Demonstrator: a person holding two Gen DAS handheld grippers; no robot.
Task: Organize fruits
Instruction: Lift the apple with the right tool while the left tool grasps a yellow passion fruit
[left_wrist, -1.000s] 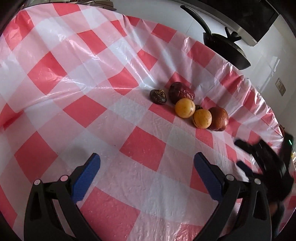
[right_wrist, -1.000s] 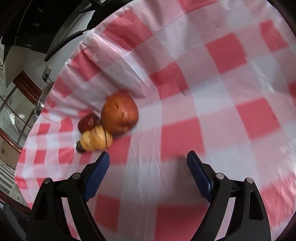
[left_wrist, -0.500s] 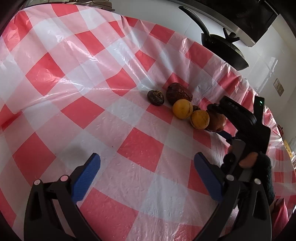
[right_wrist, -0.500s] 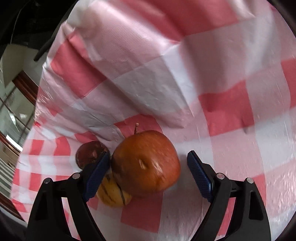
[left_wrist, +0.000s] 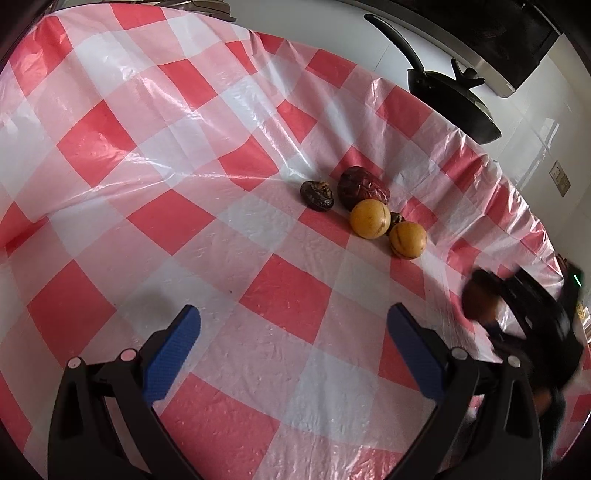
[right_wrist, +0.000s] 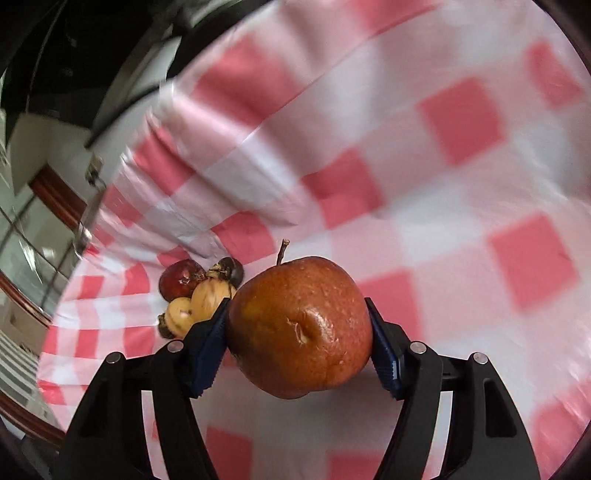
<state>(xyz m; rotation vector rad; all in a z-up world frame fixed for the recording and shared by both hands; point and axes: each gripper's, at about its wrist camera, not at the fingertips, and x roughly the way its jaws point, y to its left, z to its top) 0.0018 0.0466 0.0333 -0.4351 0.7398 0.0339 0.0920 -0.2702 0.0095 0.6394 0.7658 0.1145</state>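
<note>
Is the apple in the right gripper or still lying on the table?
In the right gripper: both blue pads press the apple as its jaws close.

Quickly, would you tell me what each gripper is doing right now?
Left gripper: open, empty.
Right gripper: closing on the apple, pads on both its sides.

A glossy, crinkled red-and-white checked plastic cloth (left_wrist: 229, 206) covers the worktop; the russet-red apple (right_wrist: 299, 328) looks smooth and shiny, the dark red fruit (left_wrist: 360, 186) wrinkled.

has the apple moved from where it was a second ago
Yes. The apple has left the fruit pile beside the yellow fruit; it now sits between the closing right gripper pads, nearer the camera, off toward the tablecloth edge.
</note>
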